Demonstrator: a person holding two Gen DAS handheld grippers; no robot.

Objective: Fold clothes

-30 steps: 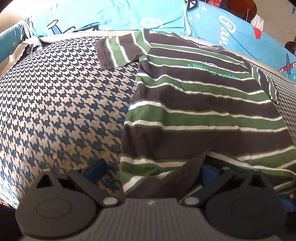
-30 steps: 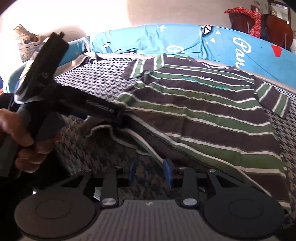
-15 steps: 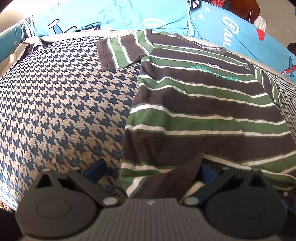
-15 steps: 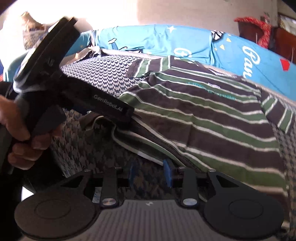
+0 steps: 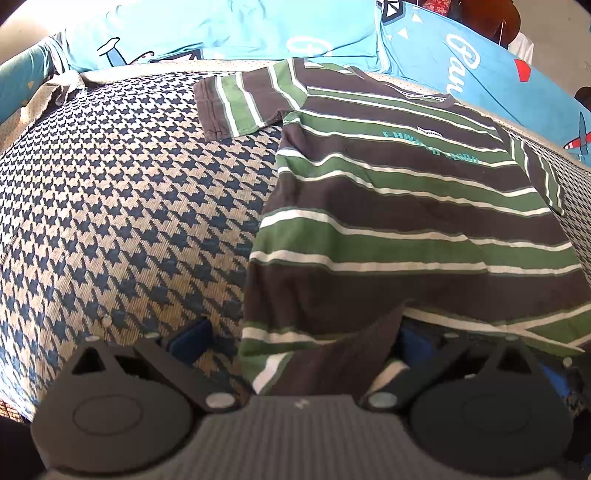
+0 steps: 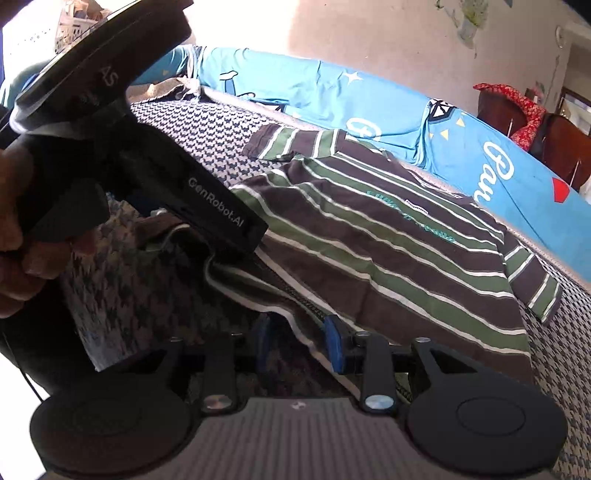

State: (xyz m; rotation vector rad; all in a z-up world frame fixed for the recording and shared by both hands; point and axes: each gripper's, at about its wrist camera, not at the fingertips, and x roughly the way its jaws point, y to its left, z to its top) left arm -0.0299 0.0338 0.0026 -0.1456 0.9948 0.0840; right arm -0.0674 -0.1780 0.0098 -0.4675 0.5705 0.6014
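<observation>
A brown, green and white striped T-shirt (image 5: 406,206) lies spread on a houndstooth cover, collar far, hem near. My left gripper (image 5: 295,339) has its blue pads wide apart, with the shirt's near-left hem corner draped between them. In the right wrist view the shirt (image 6: 388,251) rises at its left hem, where the left gripper's black body (image 6: 207,206) lifts it. My right gripper (image 6: 299,339) stands partly open at the hem edge, and the hem (image 6: 295,325) runs between its blue pads.
The houndstooth cover (image 5: 129,206) stretches left of the shirt. Blue printed bedding (image 5: 229,33) lies along the far edge. A wooden chair with red cloth (image 6: 517,110) stands at the far right. A hand (image 6: 14,236) holds the left gripper.
The right gripper has come closer to the hem and tilted up, so the hem now runs between its pads. The left gripper has lifted the hem corner slightly.
</observation>
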